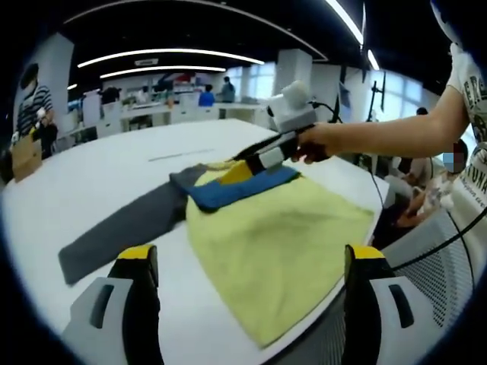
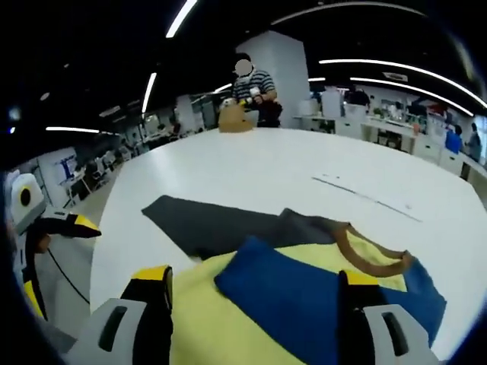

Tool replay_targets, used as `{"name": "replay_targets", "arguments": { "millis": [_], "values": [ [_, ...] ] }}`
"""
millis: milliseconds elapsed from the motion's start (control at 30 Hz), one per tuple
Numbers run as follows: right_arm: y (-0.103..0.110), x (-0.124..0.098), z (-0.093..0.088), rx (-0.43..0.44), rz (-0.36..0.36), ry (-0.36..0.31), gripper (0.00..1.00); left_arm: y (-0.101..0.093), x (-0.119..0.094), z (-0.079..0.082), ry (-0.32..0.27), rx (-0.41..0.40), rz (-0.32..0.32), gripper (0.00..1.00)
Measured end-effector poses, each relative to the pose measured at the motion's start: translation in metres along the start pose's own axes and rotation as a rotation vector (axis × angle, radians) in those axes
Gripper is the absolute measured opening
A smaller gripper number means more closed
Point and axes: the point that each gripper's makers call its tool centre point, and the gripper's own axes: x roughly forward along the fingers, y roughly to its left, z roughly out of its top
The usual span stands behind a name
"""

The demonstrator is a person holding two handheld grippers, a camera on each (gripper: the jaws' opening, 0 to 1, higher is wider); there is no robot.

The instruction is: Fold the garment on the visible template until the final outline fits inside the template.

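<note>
Right tongs [image 1: 242, 172] seemingly grip soft yellow garment's [image 1: 281, 243] blue sleeve [image 1: 240, 190].

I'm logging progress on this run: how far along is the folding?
Partly done. The blue sleeve already lies folded across the yellow garment. The right gripper sits at the collar end over that sleeve; whether it grips cloth is unclear. The left gripper hovers open. The gray sleeve is spread out on the white table, so further folds remain.

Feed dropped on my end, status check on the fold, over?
Left gripper open, hovering at garment hem. Right gripper over the blue sleeve, grip unclear. Grey sleeve still spread on table. Nothing in the way.
</note>
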Motion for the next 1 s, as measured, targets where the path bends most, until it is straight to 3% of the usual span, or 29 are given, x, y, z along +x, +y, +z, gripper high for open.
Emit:
{"name": "replay_targets", "arguments": {
  "millis": [133,367,1000],
  "values": [
    [-0.012,-0.011,-0.008,-0.027,-0.035,0.022,0.93,-0.001,0.001,0.001,-0.001,0.006,-0.002,0.99],
    [-0.025,-0.027,-0.02,0.032,-0.044,0.024,0.96,-0.003,0.003,0.001,0.003,0.014,-0.013,0.99],
    [-0.091,-0.087,-0.07,0.102,-0.181,0.08,0.86,-0.002,0.005,-0.001,0.011,0.018,-0.013,0.99]
  ]
}}
